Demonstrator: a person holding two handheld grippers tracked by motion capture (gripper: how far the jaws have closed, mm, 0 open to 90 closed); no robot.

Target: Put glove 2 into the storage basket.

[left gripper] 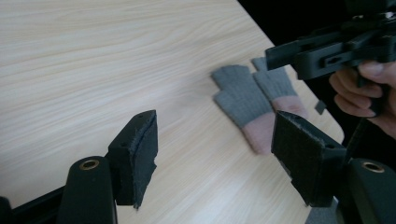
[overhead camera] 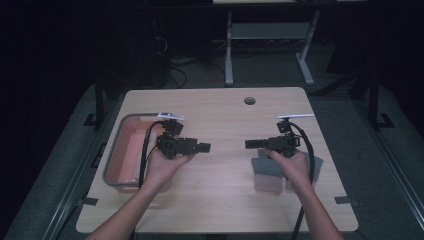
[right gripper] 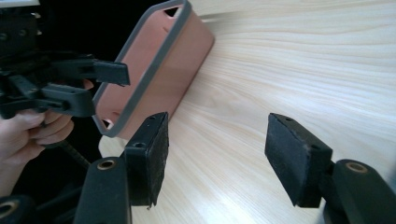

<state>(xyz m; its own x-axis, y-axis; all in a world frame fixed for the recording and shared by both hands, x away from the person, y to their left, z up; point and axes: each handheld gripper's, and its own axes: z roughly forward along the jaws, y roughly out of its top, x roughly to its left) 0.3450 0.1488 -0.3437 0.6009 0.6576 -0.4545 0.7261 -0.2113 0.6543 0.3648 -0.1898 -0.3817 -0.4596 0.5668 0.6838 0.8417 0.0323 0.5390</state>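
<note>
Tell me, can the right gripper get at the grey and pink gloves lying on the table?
Probably yes. The gloves lie flat just below the right gripper, nothing covers them, and its jaws stand open and empty. The left gripper is well clear.

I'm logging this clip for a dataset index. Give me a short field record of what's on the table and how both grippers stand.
table: light wood tabletop
bin: pink, grey-rimmed, at the table's left edge
gloves: grey pair with pink cuffs, flat beside each other, under the right hand
left gripper: open, empty, pointing toward the right one
right gripper: open, empty, above the gloves
</note>
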